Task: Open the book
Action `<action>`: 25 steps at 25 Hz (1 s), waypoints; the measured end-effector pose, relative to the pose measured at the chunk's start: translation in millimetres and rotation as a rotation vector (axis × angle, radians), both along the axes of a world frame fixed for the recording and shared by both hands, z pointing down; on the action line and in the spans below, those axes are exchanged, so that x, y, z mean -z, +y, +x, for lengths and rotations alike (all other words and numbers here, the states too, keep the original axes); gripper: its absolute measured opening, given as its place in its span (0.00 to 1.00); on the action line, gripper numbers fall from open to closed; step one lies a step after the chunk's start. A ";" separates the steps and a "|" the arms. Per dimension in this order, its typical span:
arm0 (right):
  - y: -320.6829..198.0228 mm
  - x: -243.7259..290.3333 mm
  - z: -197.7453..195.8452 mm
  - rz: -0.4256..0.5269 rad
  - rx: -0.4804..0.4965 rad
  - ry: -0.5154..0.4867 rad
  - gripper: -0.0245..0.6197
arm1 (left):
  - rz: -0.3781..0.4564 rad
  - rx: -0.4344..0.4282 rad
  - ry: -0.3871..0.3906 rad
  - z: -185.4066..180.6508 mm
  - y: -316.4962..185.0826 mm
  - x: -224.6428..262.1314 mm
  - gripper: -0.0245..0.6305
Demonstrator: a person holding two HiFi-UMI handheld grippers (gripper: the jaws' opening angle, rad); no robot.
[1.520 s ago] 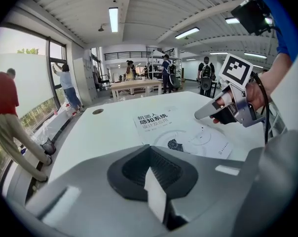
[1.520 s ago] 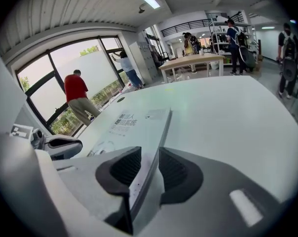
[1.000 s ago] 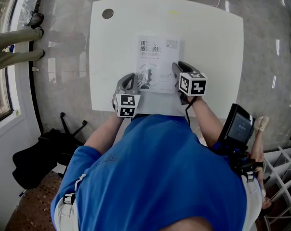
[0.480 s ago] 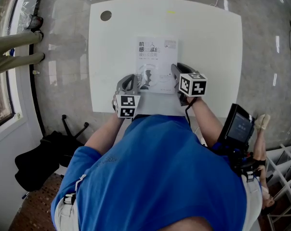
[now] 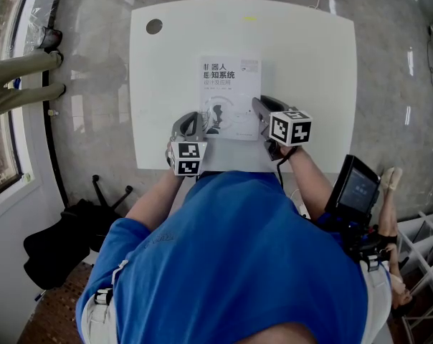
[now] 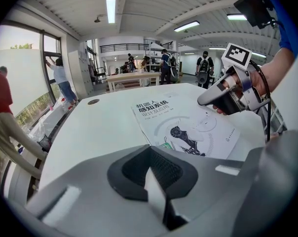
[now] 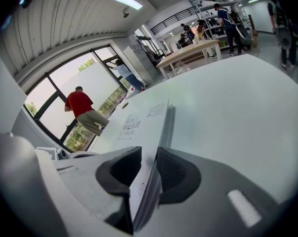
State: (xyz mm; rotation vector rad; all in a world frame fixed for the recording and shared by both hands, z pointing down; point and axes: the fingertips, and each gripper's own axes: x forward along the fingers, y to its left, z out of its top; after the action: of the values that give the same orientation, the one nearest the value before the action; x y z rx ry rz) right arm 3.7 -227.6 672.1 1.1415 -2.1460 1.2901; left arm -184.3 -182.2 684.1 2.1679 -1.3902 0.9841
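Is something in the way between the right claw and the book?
No, nothing that I can see is in the way. The right claw is touching the book now: it is shut on the book's edge, which sits right between its jaws.

The left gripper (image 5: 194, 119) is held with its jaws closed on a thin white edge at the near left corner of the book (image 5: 229, 84). The right gripper (image 5: 259, 108) is clamped on the book's right edge, sheets pinched between its pads. Both forearms are extended forward from the body, bare below blue sleeves.
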 end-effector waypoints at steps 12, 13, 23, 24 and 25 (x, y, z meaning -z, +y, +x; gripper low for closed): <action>56.1 17.5 -3.1 -0.074 0.022 -0.164 0.18 | 0.015 0.018 0.002 -1.3 1.2 6.0 0.05; 63.0 17.6 -3.7 -0.081 0.028 -0.171 0.18 | 0.018 0.017 0.002 -0.9 1.0 6.2 0.05; 118.4 22.2 -19.6 -0.102 0.095 -0.160 0.14 | 0.042 -0.003 0.005 -0.1 9.1 14.1 0.05; 116.1 21.6 -18.4 -0.096 0.093 -0.152 0.13 | 0.042 -0.010 0.007 2.4 8.9 12.9 0.05; 115.2 22.5 -18.2 -0.088 0.094 -0.145 0.13 | 0.041 -0.018 0.009 4.3 10.3 12.4 0.05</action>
State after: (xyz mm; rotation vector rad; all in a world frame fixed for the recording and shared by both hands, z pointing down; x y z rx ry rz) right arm -14.5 -112.4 649.6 0.9268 -2.1923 1.4488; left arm -180.0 -171.9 671.7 2.2149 -1.4008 0.9589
